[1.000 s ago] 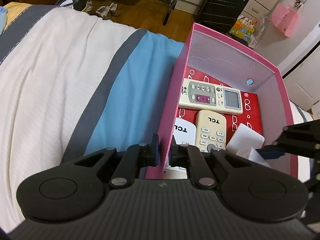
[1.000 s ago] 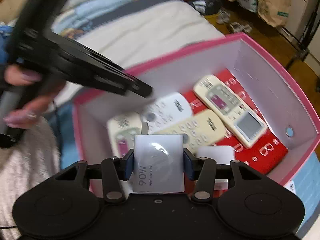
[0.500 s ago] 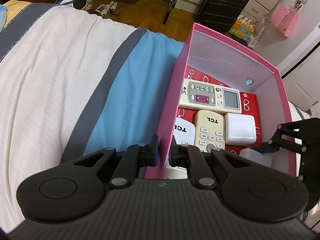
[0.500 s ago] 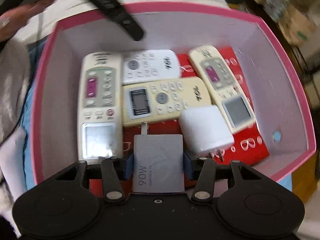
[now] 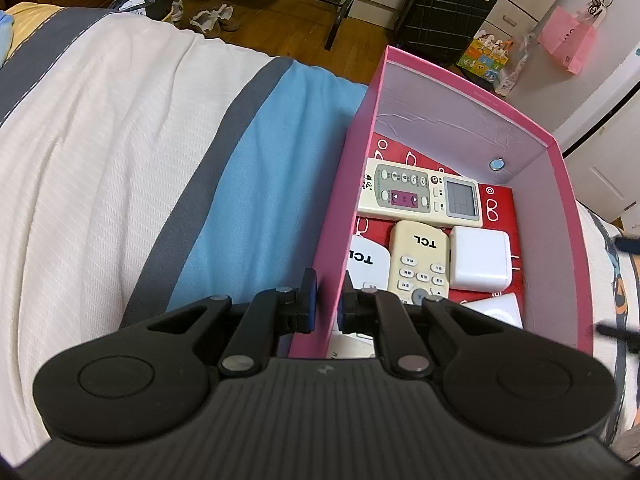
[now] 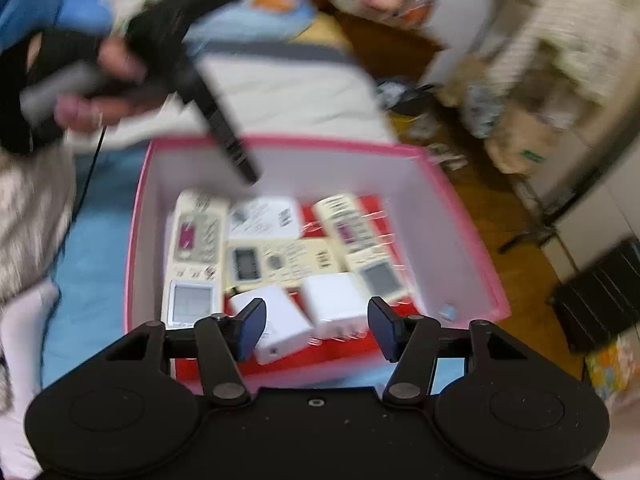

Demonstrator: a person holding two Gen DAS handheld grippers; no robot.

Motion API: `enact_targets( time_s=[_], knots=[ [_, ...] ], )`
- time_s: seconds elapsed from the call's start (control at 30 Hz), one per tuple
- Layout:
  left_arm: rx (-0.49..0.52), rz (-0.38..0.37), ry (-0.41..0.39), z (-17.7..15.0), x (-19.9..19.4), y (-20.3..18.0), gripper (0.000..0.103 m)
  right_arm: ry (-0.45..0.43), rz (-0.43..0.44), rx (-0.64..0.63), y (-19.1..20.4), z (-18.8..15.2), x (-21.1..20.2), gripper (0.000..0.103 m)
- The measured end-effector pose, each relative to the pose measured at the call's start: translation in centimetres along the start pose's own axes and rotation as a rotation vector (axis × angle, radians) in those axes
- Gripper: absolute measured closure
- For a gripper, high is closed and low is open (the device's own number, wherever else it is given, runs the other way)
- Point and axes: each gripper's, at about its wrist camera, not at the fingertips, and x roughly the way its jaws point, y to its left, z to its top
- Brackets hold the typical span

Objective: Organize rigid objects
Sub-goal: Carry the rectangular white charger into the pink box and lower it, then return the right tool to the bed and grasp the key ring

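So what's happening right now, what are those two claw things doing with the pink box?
Left gripper shut on pink box wall. Right gripper open, jaws just opened, empty, above box. Two white chargers lying inside beside remotes. Nothing in the way.

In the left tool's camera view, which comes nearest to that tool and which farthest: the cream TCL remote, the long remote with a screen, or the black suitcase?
From the left tool:
1. Cream TCL remote, in the pink box, just beyond the tips.
2. Long remote with a screen, deeper in the box.
3. Black suitcase, on the floor beyond the bed.
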Motion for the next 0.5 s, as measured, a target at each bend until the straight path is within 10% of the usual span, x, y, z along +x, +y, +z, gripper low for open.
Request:
enact_targets(
  time_s=[0.23,0.5],
  knots=[
    [0.012,0.006,-0.003,-0.1,0.0,-0.1,0.094,-0.068,-0.118,0.382,-5.7,-6.3,-4.2,0.033],
    [0.022,0.020,0.001,0.0,0.1,-0.6,0.094,0.065,-0.148,0.707,-9.4,-13.0,0.7,0.032]
  ],
)
